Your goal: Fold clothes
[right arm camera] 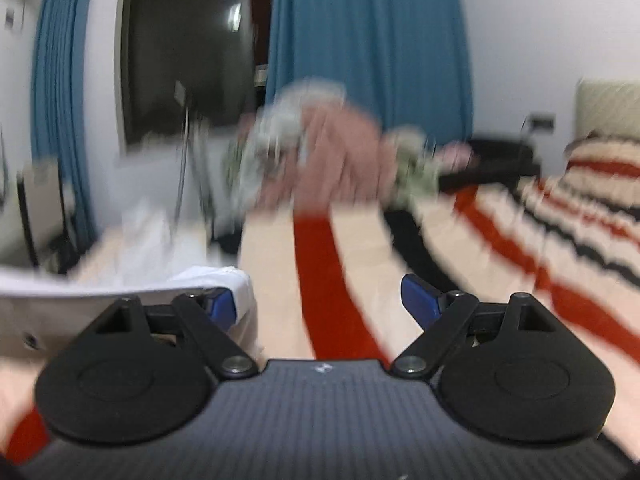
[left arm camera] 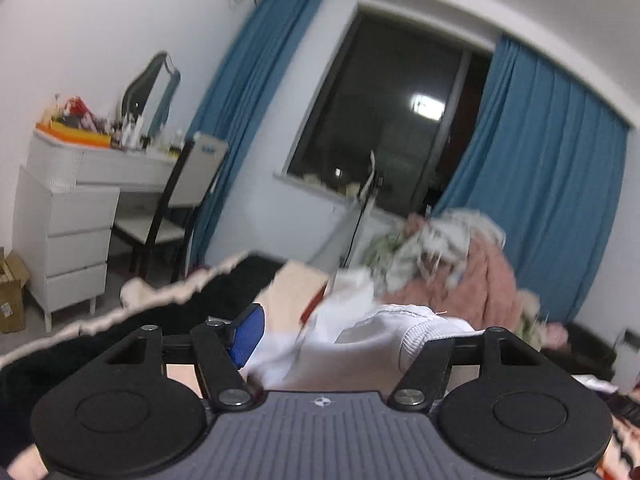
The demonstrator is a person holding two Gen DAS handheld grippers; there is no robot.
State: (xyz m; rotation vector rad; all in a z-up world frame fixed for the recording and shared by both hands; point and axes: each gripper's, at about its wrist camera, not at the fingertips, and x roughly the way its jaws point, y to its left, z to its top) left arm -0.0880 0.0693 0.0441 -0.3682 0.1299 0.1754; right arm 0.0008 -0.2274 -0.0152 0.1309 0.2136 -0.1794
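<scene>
From my left wrist, the white garment (left arm camera: 384, 344) lies bunched on the bed between my left fingers (left arm camera: 250, 336), which stand apart with no pad visibly pressing it; the right-hand pad is hidden behind the cloth, so a loose fold could snag there and drag the garment out of shape. From my right wrist, blurred, my right gripper (right arm camera: 320, 300) is wide apart and empty over the striped blanket (right arm camera: 500, 240), the garment just beside its left finger, so I might grab blanket along with the cloth.
</scene>
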